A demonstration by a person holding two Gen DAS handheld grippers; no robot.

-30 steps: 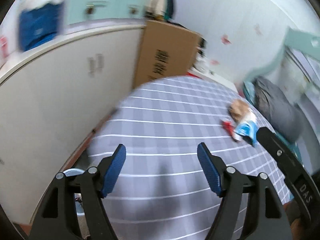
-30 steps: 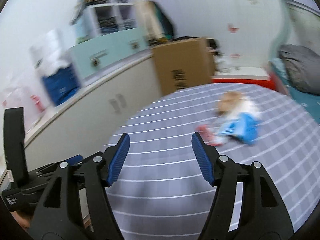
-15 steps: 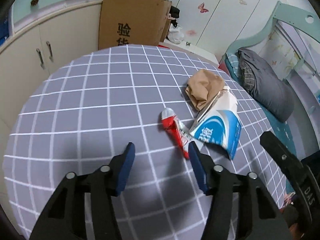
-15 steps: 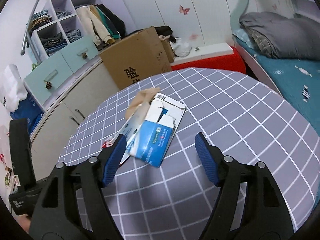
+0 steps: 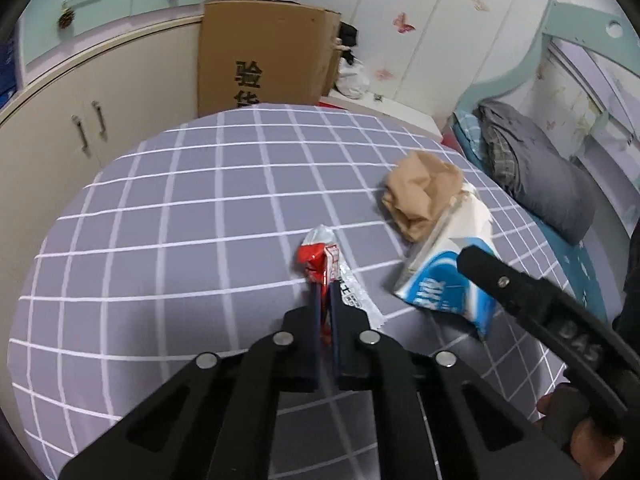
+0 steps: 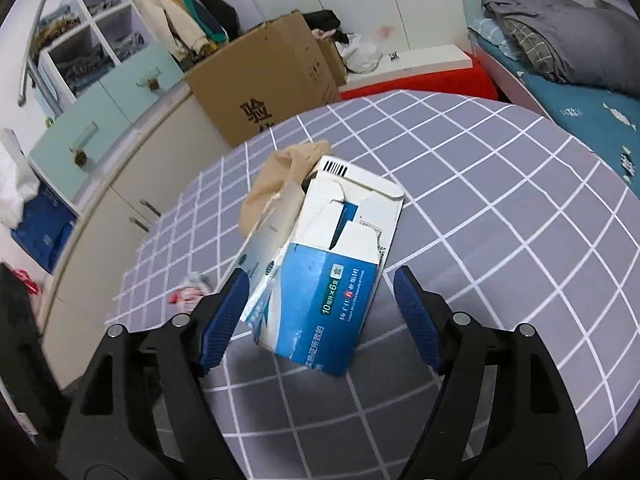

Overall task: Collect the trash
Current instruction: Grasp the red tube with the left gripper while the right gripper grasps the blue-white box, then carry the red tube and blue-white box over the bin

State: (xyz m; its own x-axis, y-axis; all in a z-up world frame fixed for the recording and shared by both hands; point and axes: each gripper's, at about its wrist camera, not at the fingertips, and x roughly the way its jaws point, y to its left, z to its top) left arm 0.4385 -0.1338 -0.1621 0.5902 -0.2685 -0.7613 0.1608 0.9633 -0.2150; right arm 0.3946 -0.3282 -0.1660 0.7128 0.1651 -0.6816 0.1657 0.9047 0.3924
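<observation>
On the round table with the grey checked cloth [image 5: 180, 240] lies a red and silver snack wrapper [image 5: 318, 258]. My left gripper [image 5: 326, 292] is shut on its near end. To the right rest a torn blue and white carton [image 5: 448, 276] and a crumpled brown paper [image 5: 420, 192] leaning on it. In the right wrist view the carton [image 6: 328, 256] sits between the jaws of my right gripper [image 6: 320, 278], which are opening; the pads do not press on it. The brown paper [image 6: 280, 184] shows behind it, the wrapper [image 6: 188, 290] to the left.
A large cardboard box [image 5: 264, 52] stands behind the table against curved cream cabinets [image 5: 80, 112]. A bed with a grey blanket [image 5: 540, 176] lies to the right. A person's hand [image 5: 580, 436] holds the right gripper's handle at the lower right.
Both grippers swung from the cabinet side toward the trash. The left jaws closed onto the red wrapper. The right gripper moved in until the carton lies between its jaws.
</observation>
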